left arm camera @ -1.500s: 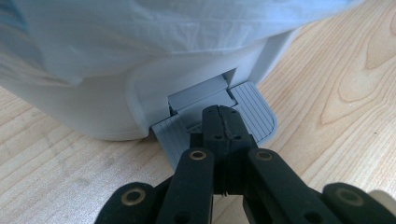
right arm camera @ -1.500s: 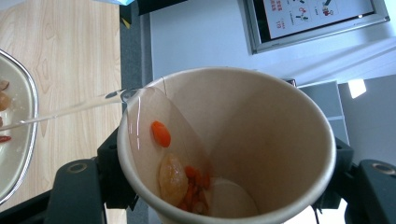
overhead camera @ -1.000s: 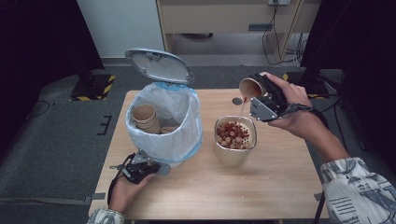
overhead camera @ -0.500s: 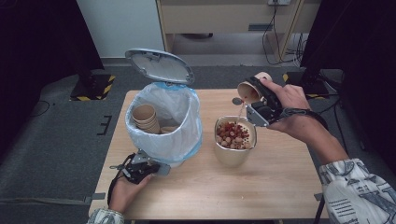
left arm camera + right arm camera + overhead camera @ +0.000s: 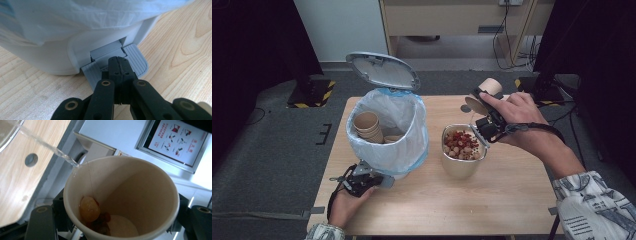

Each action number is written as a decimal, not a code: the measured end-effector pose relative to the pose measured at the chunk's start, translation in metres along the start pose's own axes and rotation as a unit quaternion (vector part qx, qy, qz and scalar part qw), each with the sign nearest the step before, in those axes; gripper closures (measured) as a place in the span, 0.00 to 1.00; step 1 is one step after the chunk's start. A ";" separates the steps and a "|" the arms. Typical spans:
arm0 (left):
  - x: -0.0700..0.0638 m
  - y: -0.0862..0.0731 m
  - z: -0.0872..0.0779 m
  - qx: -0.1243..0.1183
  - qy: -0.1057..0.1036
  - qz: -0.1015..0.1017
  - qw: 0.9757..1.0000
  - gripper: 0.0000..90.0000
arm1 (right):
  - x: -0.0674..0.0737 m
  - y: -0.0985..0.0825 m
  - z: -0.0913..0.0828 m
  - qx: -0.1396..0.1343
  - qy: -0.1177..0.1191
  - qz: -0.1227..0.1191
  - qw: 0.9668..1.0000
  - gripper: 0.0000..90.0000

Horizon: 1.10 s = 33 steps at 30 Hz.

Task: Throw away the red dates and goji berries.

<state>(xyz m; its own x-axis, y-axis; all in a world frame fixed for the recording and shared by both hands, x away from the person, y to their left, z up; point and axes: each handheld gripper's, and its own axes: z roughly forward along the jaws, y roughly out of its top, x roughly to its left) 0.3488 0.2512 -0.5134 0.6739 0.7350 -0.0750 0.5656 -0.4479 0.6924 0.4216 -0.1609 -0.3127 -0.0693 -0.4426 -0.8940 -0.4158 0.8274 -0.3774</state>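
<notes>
Liquid pours from a paper cup point(image 5: 484, 96) clamped in the right claw point(image 5: 486, 119) into the bowl point(image 5: 462, 155), while the closed left claw point(image 5: 371, 176) presses the bin pedal point(image 5: 117, 60), keeping the lid point(image 5: 382, 70) up.

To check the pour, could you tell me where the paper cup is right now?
In the high view the paper cup is tilted in the right gripper, just above and behind the steel container of leftovers.

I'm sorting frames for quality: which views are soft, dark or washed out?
High view: soft overall, dark at both upper corners, the light wooden table evenly lit. Left gripper view: sharp on the grey ribbed bin pedal; white bin liner near-blown. Right gripper view: tan paper cup fairly sharp, background wall poster bright and slightly blurred.
</notes>
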 end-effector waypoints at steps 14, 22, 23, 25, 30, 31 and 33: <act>0.000 0.000 0.000 0.000 0.000 0.000 1.000 1.00 | 0.004 0.010 0.002 0.011 -0.009 -0.065 0.998 0.32; 0.000 0.000 0.000 0.000 0.000 0.000 1.000 1.00 | 0.004 0.011 0.001 0.009 -0.013 -0.062 0.998 0.32; 0.000 0.000 0.000 0.000 0.000 0.000 1.000 1.00 | 0.004 0.011 0.001 0.009 -0.013 -0.063 0.998 0.32; 0.000 0.000 0.000 0.000 0.000 0.000 1.000 1.00 | 0.003 0.011 0.001 0.009 -0.015 -0.062 0.998 0.32; 0.000 0.000 0.000 0.000 0.000 0.000 1.000 1.00 | 0.003 0.012 0.001 0.009 -0.017 -0.066 0.998 0.32; 0.000 0.000 0.000 0.000 0.000 0.000 1.000 1.00 | 0.003 0.012 0.001 0.011 -0.018 -0.067 0.998 0.32; 0.000 0.000 0.000 0.000 -0.001 0.000 1.000 1.00 | 0.003 0.014 0.000 0.014 -0.024 -0.076 0.997 0.32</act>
<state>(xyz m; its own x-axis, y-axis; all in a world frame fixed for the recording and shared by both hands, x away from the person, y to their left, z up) 0.3489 0.2514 -0.5135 0.6743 0.7345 -0.0767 0.5658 -0.4472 0.6927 0.4158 -0.1508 -0.3208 0.0368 -0.5471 -0.8362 -0.3918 0.7619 -0.5158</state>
